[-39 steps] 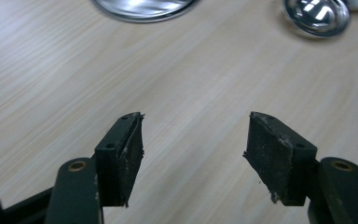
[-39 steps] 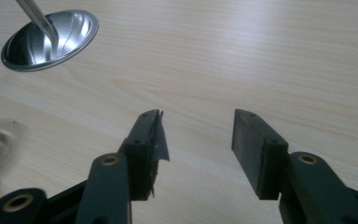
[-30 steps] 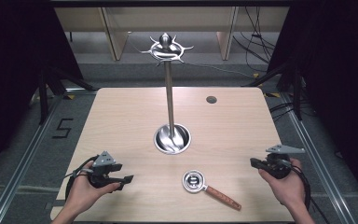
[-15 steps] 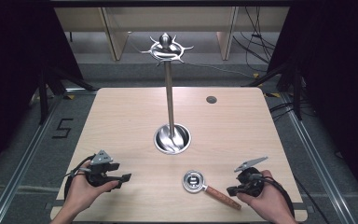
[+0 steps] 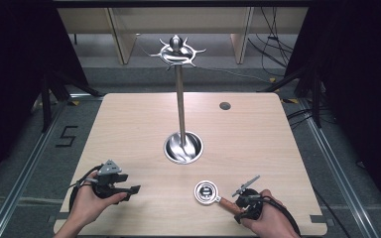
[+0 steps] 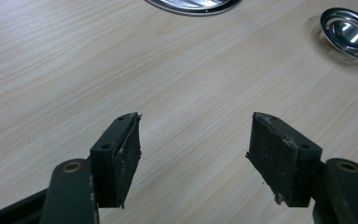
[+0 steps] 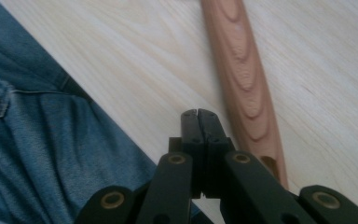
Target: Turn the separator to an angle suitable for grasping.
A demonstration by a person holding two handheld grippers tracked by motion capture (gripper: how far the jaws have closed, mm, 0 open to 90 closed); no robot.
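A small metal cup (image 5: 207, 192) with a wooden handle (image 5: 226, 203) lies near the table's front edge, right of the middle. My right gripper (image 5: 236, 215) is shut and empty, low over the table at the handle's free end. In the right gripper view its closed tips (image 7: 199, 114) lie just left of the wooden handle (image 7: 242, 70), beside it and not around it. My left gripper (image 5: 129, 190) rests at the front left, open with nothing between its pads (image 6: 193, 140). From there the metal cup (image 6: 349, 32) shows at the upper right.
A tall metal stand with hooks at its top (image 5: 177, 49) rises from a round base (image 5: 183, 147) at the table's middle. A dark round hole (image 5: 224, 105) is at the back right. The table's front edge and the person's jeans (image 7: 37, 140) lie close beside the right gripper.
My right hand has moved left and down from the table's right edge to the end of the wooden handle. The left hand has stayed in place.
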